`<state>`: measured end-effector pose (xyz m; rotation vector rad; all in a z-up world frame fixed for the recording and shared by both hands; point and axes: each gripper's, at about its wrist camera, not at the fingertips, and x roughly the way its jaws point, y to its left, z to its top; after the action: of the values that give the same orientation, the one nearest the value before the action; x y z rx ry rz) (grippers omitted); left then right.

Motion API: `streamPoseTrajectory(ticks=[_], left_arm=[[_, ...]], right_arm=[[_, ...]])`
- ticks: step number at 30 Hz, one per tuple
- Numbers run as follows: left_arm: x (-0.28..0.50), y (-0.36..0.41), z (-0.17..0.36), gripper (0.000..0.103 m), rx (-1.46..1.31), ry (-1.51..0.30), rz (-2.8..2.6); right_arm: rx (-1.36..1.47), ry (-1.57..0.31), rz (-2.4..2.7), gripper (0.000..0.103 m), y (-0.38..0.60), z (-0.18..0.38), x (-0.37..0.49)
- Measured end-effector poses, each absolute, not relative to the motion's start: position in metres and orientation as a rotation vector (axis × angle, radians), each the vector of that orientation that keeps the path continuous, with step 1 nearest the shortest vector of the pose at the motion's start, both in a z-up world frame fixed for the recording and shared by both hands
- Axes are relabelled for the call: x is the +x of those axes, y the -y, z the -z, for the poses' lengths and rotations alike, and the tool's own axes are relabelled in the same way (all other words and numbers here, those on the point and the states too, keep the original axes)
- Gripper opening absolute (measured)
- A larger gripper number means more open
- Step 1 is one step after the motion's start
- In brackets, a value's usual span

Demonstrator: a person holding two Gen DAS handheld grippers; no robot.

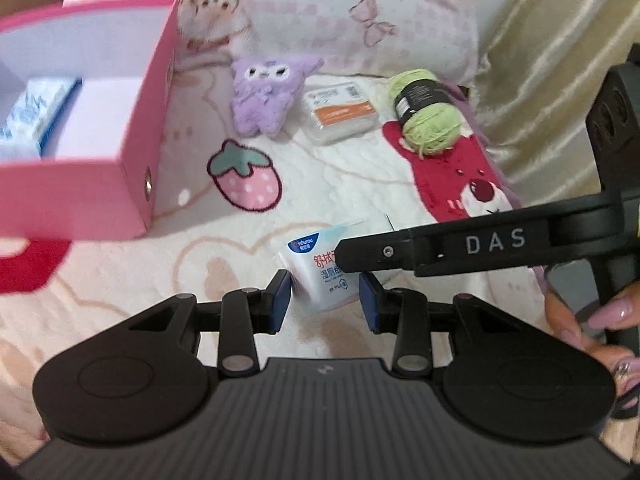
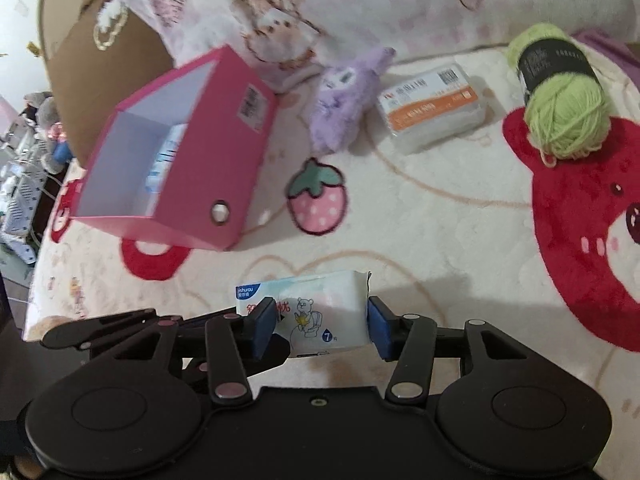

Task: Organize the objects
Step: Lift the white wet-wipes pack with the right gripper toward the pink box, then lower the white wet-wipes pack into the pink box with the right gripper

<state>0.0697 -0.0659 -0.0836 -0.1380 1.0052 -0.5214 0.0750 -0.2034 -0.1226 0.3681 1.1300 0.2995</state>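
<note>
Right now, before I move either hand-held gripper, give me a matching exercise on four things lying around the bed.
Things:
1. fuzzy purple plush toy
2. green yarn ball
3. open pink cardboard box
4. white wet-wipe pack

Places:
A. holds a blue-and-white packet
B. on the red bear print
C. between the right hand-held gripper's pads
D. between box and clear plastic case

Pairs: 1-D, 2-B, 3-A, 4-C

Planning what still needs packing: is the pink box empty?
Not empty. The open pink box already holds a blue-and-white packet against its white inside.
</note>
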Motion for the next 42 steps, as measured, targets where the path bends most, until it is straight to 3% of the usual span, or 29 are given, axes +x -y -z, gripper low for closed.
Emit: streamPoseTrajectory(ticks=[10,15,20,26,33,42], left_arm=[[0.047,0.040,0.027,0.037,-0.125,-1.022,0.558],[0.033,0.030,0.004,0.037,-0.118,-1.016,0.572],[0.023,0.020,-0.016,0.037,-0.104,-0.989,0.560],[0.018,0.000,-0.027,0.038,-0.126,-0.959,0.541],[0.014,-0.025,-0.040,0.038,-0.144,-0.918,0.523],[0.036,-0.057,-0.046,0.039,-0.195,-0.872,0.467]], right_arm=[[0.400,-1.107,-0.364,0.062,0.184,0.075,0.048],[0.368,-1.099,-0.390,0.072,0.169,0.052,0.037],[0.337,-1.093,-0.402,0.073,0.155,0.034,0.033],[0.261,-1.072,-0.414,0.074,0.130,0.014,0.032],[0.210,-1.046,-0.446,0.082,0.100,-0.003,0.037],[0.208,-1.019,-0.471,0.083,0.074,-0.015,0.064]])
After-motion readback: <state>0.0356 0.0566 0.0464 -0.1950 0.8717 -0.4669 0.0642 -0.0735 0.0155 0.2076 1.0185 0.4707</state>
